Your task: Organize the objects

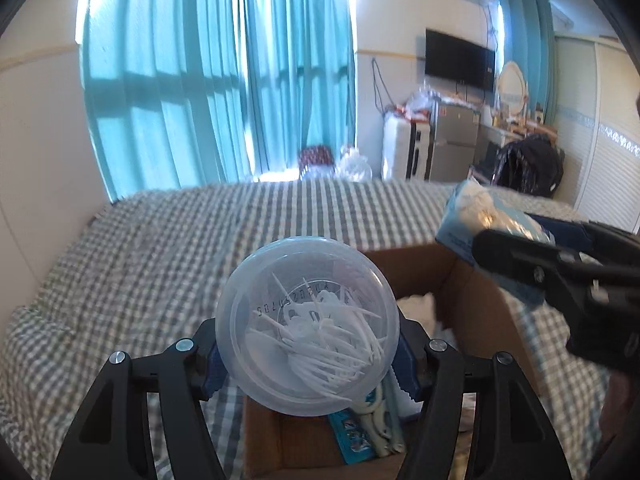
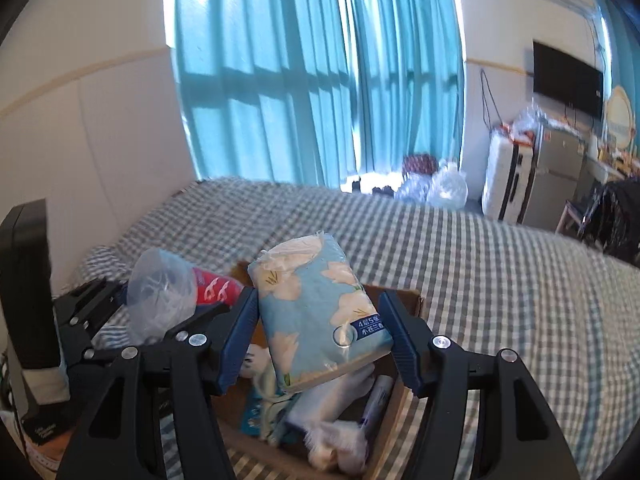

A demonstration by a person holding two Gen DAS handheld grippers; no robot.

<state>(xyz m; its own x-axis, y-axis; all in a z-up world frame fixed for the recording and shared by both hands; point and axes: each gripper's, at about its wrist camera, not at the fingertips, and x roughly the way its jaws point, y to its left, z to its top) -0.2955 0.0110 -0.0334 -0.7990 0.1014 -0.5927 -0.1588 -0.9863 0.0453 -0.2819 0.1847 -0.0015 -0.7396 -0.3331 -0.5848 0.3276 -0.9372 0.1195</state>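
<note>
My left gripper (image 1: pixel 307 354) is shut on a clear round plastic tub (image 1: pixel 307 326) of white cable ties, held above the near left corner of an open cardboard box (image 1: pixel 472 296). The tub (image 2: pixel 160 292) and left gripper (image 2: pixel 132 308) also show in the right wrist view. My right gripper (image 2: pixel 320 340) is shut on a light blue flowered tissue pack (image 2: pixel 320 312), held tilted over the same box (image 2: pixel 404 300). In the left wrist view the right gripper (image 1: pixel 560 276) and pack (image 1: pixel 480 216) are at the right, over the box's far side.
The box sits on a grey checked bed (image 1: pixel 168 248) and holds a white cloth (image 2: pixel 340 432), a blue packet (image 1: pixel 352 436) and a tube (image 2: pixel 376 400). A red can (image 2: pixel 214 286) shows behind the tub. A black box (image 2: pixel 28 292) stands at left.
</note>
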